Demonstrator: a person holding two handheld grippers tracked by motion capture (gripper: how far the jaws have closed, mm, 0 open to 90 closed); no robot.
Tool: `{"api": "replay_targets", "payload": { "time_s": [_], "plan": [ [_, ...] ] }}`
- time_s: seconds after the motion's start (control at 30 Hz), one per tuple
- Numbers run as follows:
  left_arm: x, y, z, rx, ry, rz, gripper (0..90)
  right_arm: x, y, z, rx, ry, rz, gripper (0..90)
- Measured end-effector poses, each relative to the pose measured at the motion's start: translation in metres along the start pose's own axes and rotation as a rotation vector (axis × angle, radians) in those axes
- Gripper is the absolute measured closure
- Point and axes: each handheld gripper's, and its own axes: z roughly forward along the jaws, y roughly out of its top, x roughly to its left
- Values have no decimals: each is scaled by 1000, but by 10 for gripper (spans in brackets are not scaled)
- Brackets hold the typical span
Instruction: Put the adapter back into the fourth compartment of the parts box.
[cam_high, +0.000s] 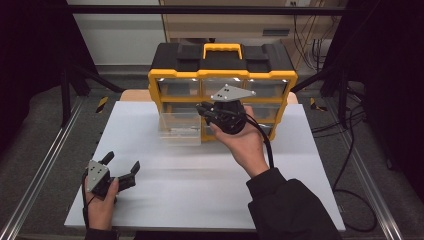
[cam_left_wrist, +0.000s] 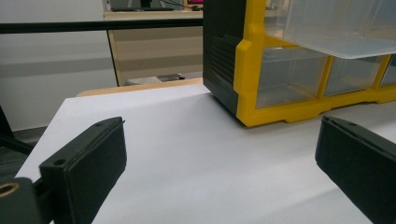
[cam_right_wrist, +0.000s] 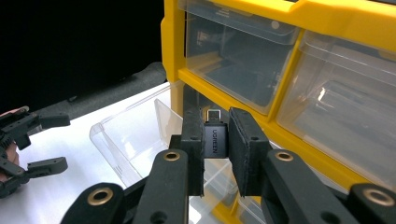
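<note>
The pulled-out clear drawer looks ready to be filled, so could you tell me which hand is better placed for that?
Right. Its gripper already holds the small black adapter just above the drawer, while the left gripper rests open near the table's front corner.

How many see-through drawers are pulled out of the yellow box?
1. The clear drawer sticks out from the middle row at the left of the yellow organizer box, above the white table. The other drawers sit shut; the hand may hide some.

A white counter (cam_high: 200, 190) lay under the yellow-and-black drawer organizer (cam_high: 222, 75). Aluminium rails (cam_high: 45, 165) ran along both sides of the counter, black cables (cam_high: 350, 165) trailed at its right, and a beige cabinet (cam_high: 225, 20) stood behind the organizer.
</note>
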Motion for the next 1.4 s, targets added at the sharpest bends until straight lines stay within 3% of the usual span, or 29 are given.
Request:
{"api": "replay_targets", "payload": {
  "time_s": [1.4],
  "plan": [
    [1, 0, 0, 0, -2, -5, 16, 15, 7, 26, 55, 46, -38, 762]
  ]
}}
